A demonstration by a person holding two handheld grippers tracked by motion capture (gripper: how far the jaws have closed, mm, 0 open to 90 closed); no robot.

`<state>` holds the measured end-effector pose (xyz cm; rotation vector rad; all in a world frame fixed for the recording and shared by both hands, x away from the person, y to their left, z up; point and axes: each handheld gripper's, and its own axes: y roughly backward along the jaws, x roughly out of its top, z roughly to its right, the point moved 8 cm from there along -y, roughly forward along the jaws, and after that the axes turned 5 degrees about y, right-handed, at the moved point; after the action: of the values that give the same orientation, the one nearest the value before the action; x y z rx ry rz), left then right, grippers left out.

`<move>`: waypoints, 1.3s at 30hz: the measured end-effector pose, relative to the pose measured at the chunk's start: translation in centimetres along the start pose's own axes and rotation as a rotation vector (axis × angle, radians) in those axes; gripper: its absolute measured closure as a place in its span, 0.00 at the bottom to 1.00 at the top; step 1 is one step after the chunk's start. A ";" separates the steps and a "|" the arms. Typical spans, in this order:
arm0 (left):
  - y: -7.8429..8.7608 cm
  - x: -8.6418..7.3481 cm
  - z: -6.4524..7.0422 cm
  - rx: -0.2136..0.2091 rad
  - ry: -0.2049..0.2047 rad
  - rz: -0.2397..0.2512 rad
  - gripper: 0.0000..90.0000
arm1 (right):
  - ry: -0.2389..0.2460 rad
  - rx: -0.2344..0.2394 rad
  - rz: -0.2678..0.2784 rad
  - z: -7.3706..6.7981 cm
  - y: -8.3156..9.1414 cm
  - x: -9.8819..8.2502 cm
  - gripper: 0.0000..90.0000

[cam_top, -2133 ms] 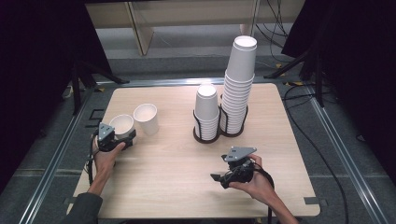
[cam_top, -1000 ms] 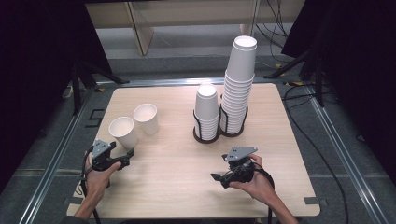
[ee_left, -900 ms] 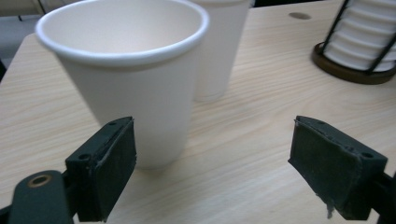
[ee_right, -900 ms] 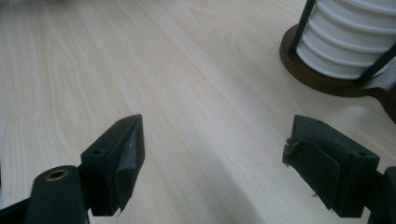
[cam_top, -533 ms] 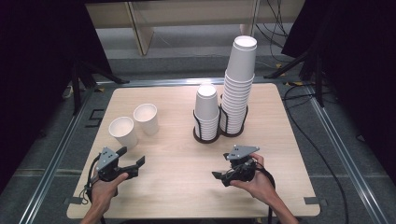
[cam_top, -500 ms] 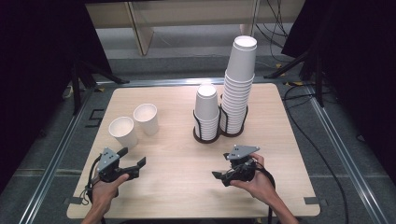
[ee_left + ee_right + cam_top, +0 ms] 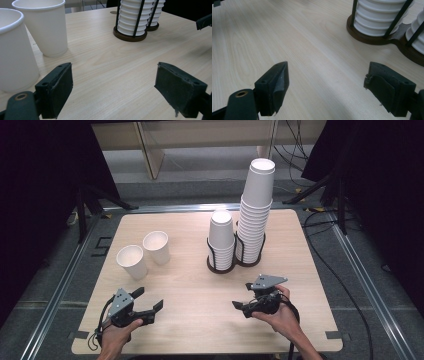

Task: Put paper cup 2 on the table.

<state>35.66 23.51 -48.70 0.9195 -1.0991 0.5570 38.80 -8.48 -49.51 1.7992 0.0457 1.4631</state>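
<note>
In the high view, the left tongs (image 7: pixel 150 302) now sit at the lower left of the frame, near the table's (image 7: pixel 190 285) front edge; two seconds earlier they were up beside the nearer paper cup (image 7: pixel 132 261), which they have since left standing. Their jaws are spread apart with nothing between them. The right tongs (image 7: pixel 242 302), at the lower centre-right, have barely shifted and are likewise open and empty. A second paper cup (image 7: pixel 156 247) stands just beside the first, both upright and empty.

The left gripper view shows those two cups (image 7: pixel 15 50) (image 7: pixel 47 25) close up at the upper left, and the rack's dark base (image 7: pixel 130 35) with ribbed cup rims inside black wire.

The right gripper view shows the rack's joined double base (image 7: pixel 397 37) at the upper right, holding two stacks of cups.
</note>
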 end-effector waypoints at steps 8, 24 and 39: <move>0.7 -0.9 1.3 -0.030 -0.007 -0.019 0.16 | -0.015 0.012 0.010 -0.4 0.4 -0.7 0.21; 1.2 -2.3 4.3 -0.131 -0.039 -0.054 0.16 | -0.020 -0.016 0.014 -2.4 2.9 -2.4 0.20; 1.4 -2.8 5.7 -0.151 -0.046 -0.081 0.16 | -0.022 -0.033 -0.048 -3.4 4.3 -5.1 0.18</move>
<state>30.59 19.57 -49.91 0.8448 -1.1240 0.3826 32.43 -12.02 -51.05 1.7750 0.0532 1.4026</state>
